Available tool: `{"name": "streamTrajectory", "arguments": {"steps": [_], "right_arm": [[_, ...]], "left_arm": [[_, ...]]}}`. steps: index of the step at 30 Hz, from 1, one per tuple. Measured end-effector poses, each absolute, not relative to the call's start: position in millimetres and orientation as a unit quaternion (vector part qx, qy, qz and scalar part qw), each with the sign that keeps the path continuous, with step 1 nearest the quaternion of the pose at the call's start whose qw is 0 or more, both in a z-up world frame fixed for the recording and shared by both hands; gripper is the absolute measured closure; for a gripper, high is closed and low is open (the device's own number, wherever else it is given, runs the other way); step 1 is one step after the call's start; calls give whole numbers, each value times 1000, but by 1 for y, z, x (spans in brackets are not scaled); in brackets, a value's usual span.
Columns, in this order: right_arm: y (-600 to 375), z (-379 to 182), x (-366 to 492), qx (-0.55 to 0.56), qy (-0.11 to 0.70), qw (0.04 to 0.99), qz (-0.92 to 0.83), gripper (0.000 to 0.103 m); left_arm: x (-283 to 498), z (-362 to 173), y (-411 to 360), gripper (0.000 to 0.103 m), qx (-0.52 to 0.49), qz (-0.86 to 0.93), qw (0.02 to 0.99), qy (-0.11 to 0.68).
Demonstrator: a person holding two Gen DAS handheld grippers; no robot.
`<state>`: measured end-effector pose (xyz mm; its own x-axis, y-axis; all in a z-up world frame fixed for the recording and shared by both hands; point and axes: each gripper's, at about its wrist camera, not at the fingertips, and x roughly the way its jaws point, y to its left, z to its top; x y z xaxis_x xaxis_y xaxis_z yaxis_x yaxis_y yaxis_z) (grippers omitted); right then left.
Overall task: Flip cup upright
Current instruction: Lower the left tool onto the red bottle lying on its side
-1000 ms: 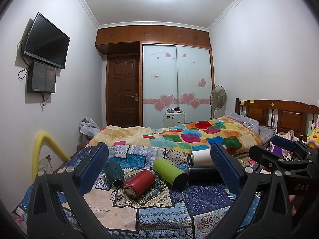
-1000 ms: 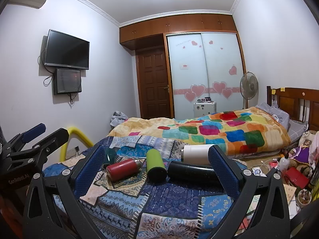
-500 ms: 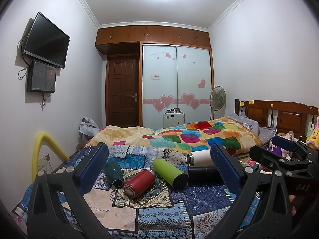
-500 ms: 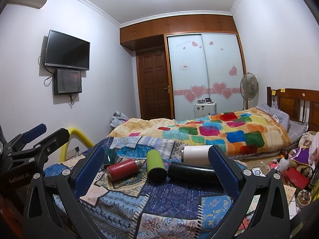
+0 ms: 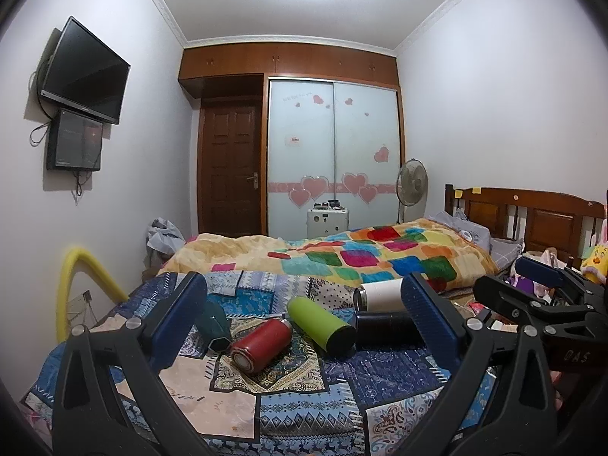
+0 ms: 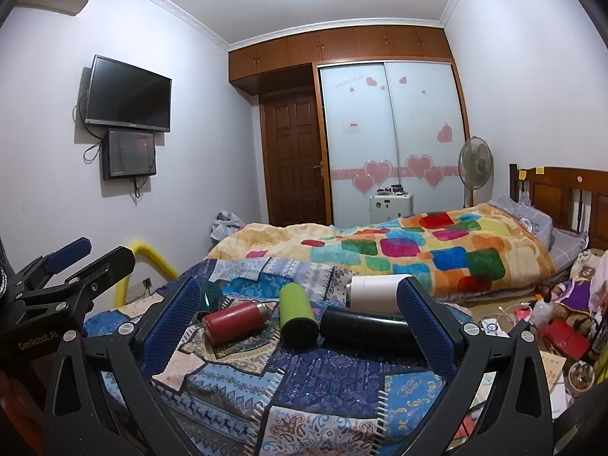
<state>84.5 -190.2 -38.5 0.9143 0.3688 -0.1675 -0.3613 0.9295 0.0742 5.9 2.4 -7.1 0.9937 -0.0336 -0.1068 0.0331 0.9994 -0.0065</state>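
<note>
Several cups lie on their sides on a patchwork cloth (image 5: 304,410): a dark green cup (image 5: 214,323), a red cup (image 5: 260,345), a lime green cup (image 5: 321,323), a black cup (image 5: 387,328) and a white cup (image 5: 380,294). In the right wrist view they are the red cup (image 6: 233,321), lime cup (image 6: 296,313), black cup (image 6: 364,328) and white cup (image 6: 374,292). My left gripper (image 5: 304,326) is open and empty, short of the cups. My right gripper (image 6: 298,326) is open and empty, also short of them.
A bed with a colourful quilt (image 5: 361,258) lies behind the cloth. A yellow padded bar (image 5: 76,288) stands at left. Clutter (image 6: 562,326) sits at the right. The other gripper shows at each view's edge (image 5: 539,304), (image 6: 57,288).
</note>
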Motion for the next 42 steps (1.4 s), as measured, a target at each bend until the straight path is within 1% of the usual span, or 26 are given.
{"name": "streamTrajectory", "arguments": {"steps": [9, 16, 17, 19, 21, 24, 25, 30, 32, 35, 42], "right_arm": [[-191, -57, 106, 17, 120, 976, 181, 0], [-194, -81, 135, 9, 157, 973, 168, 0], [-194, -84, 139, 7, 161, 973, 167, 0], [-196, -90, 147, 4, 169, 972, 164, 0], [-197, -95, 156, 4, 177, 971, 163, 0], [-197, -103, 168, 2, 190, 968, 163, 0], [-197, -105, 171, 1, 194, 967, 163, 0], [-196, -117, 188, -5, 212, 963, 165, 0], [-196, -122, 193, -5, 218, 962, 166, 0], [-196, -127, 199, -4, 227, 959, 168, 0], [-199, -132, 205, 2, 234, 957, 172, 0]], "left_arm": [[41, -31, 9, 0, 7, -12, 994, 105], [111, -61, 33, 0, 15, -8, 980, 197], [120, -65, 36, 2, 17, -8, 978, 208], [142, -74, 42, 11, 24, -16, 971, 236], [170, -86, 47, 17, 31, -23, 961, 272], [202, -101, 52, 21, 41, -31, 949, 310], [211, -106, 53, 24, 46, -33, 946, 318], [257, -126, 55, 25, 68, -68, 924, 371], [272, -134, 54, 32, 77, -75, 915, 390], [287, -144, 52, 35, 84, -84, 904, 411], [305, -161, 52, 35, 111, -82, 890, 435]]}}
